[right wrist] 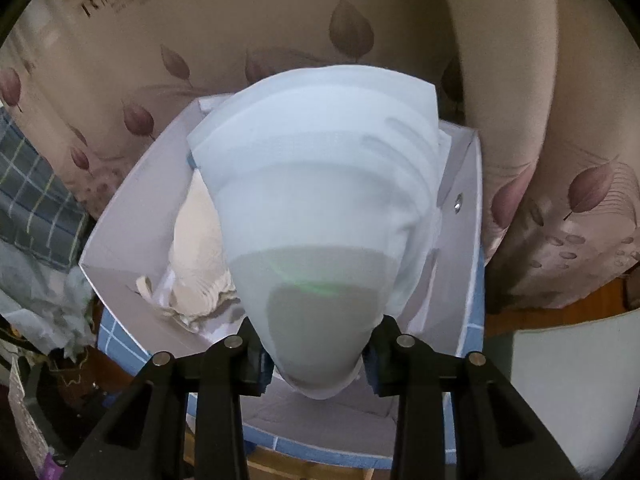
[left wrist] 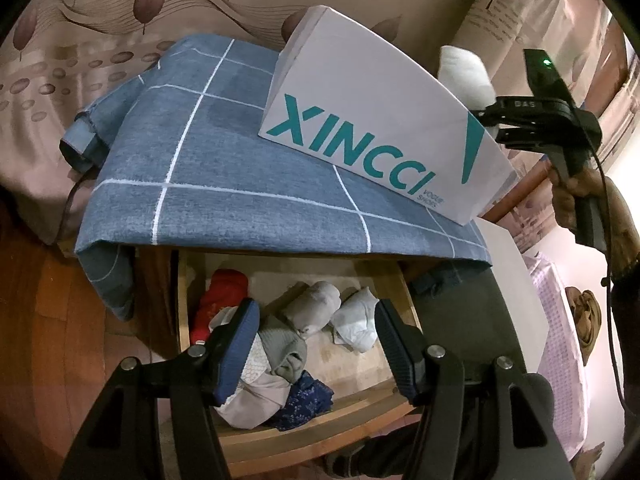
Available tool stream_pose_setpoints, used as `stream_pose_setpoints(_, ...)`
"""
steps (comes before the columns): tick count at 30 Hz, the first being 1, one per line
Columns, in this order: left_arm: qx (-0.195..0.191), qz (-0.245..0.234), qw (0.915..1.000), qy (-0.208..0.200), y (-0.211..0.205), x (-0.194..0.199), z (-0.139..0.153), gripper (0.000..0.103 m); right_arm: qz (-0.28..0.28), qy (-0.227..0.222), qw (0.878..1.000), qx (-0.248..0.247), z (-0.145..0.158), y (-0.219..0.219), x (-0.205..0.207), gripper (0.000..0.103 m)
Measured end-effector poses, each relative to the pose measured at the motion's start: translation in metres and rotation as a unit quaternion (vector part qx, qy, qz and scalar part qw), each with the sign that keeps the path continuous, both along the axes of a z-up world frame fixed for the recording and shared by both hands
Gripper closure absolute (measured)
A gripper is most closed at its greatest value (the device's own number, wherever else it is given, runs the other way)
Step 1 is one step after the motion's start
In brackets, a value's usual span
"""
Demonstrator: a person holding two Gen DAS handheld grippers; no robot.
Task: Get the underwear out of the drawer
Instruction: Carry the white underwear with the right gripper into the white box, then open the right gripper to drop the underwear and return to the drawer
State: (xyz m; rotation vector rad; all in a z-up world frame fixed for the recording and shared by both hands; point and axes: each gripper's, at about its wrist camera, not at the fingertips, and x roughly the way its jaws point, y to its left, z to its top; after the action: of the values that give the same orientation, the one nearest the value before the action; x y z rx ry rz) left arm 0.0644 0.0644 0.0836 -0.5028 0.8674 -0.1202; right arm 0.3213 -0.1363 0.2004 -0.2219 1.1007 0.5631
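The wooden drawer is open under a blue checked cloth. Several rolled pieces of underwear lie in it: a red one, a grey one, a white one, a dark blue one. My left gripper is open above the drawer, empty. My right gripper is shut on white rolled underwear, held over the open white shoe box. A beige piece lies inside the box. The right gripper also shows in the left wrist view, beside the box.
The white box marked XINCCI stands on the cloth-covered cabinet top. A leaf-patterned curtain hangs behind. Wooden floor lies to the left. A pink checked fabric is at the right.
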Motion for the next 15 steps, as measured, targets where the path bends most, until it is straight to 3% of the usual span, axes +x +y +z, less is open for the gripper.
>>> stream_pose_setpoints(4,-0.002,-0.001,1.0,0.001,0.001,0.001,-0.001,0.041,0.0,0.022,1.0,-0.02,-0.014,0.006,0.003,0.067)
stream_pose_setpoints(15,-0.003,-0.004,1.0,0.001,0.001,0.001,-0.001,0.041,0.004,0.019,0.999,-0.044,-0.026,0.018,0.0,0.054)
